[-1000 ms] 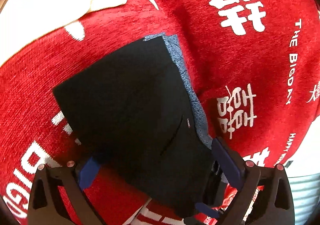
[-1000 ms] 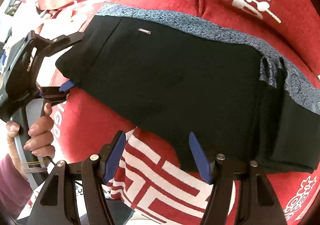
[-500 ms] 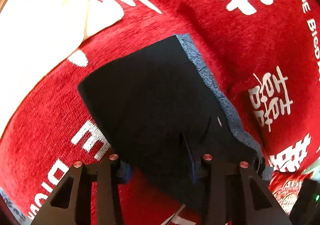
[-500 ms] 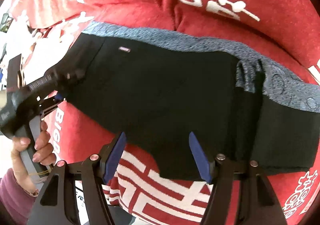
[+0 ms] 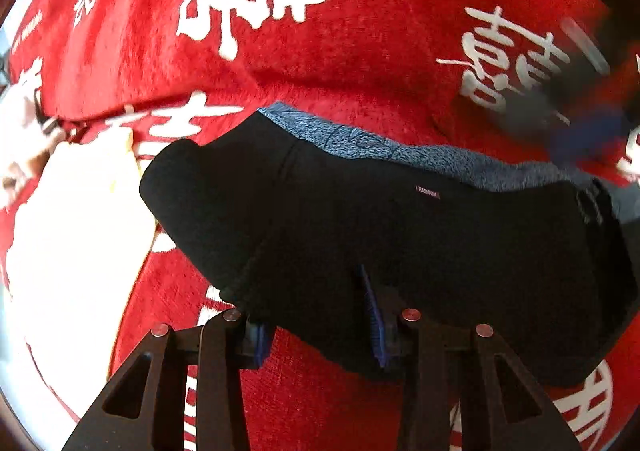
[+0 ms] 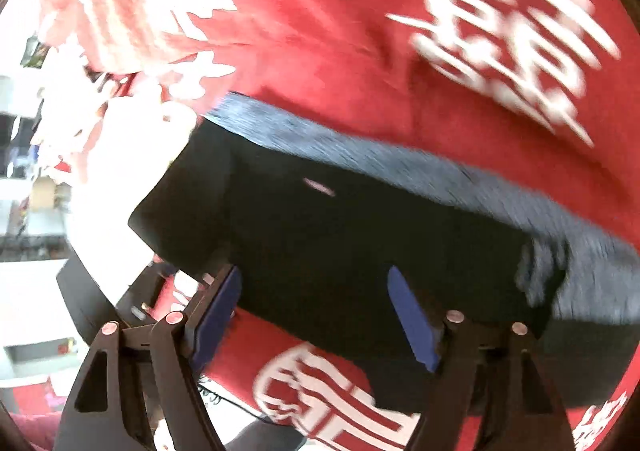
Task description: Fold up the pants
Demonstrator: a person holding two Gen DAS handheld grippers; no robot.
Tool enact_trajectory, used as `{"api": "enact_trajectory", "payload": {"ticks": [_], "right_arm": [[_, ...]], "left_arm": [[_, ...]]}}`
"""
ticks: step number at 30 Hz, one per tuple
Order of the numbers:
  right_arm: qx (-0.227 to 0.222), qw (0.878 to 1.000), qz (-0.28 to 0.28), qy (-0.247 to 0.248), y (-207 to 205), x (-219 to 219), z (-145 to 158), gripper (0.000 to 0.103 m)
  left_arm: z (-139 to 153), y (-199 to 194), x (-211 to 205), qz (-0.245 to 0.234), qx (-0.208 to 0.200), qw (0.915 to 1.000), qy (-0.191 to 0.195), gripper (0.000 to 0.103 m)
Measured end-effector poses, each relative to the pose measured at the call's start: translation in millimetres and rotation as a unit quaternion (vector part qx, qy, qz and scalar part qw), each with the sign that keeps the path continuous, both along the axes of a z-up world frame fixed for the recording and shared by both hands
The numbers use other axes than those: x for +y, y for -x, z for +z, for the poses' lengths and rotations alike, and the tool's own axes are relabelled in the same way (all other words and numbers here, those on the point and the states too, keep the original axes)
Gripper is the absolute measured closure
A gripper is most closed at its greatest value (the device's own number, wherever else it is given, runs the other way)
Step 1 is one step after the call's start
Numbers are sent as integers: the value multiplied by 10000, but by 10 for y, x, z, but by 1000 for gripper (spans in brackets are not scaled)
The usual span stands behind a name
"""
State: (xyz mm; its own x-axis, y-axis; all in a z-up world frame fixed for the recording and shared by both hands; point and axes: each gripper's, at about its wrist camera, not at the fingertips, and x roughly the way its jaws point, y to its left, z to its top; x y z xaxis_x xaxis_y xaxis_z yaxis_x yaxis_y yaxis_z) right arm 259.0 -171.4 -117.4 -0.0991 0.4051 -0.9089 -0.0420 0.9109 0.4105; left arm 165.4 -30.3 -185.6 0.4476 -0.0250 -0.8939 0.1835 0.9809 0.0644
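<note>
The black pants (image 5: pixel 400 243) lie folded on a red blanket (image 5: pixel 360 51), a blue-grey inner band (image 5: pixel 380 147) showing along their far edge. My left gripper (image 5: pixel 316 331) is shut on the near edge of the pants, with black cloth bunched between its blue pads. In the right wrist view the pants (image 6: pixel 360 235) are blurred by motion. My right gripper (image 6: pixel 314 315) straddles their near edge and its jaws are opening, the pads standing clear of the cloth. It also shows as a dark blur (image 5: pixel 580 123) at the upper right of the left wrist view.
The red blanket (image 6: pixel 320 31) has large white characters and covers the whole surface. A white cloth (image 5: pixel 80 231) lies to the left of the pants. Shelves and clutter (image 6: pixel 32 191) show past the blanket's left edge.
My left gripper went from wide open to shut on the pants' edge and rolled, so its view swung round. The right gripper spread wider and shifted along the pants.
</note>
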Motion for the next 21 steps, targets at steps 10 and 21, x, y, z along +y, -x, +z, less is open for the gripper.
{"api": "enact_trajectory", "payload": {"ticks": [10, 21], "right_arm": [[594, 9683, 2391, 405, -522, 1708, -125, 18], [1448, 9395, 2956, 946, -399, 1914, -619, 70]], "left_arm": [[-16, 59, -77, -181, -125, 9991, -371, 63], [-14, 61, -142, -325, -51, 9984, -466, 63]]}}
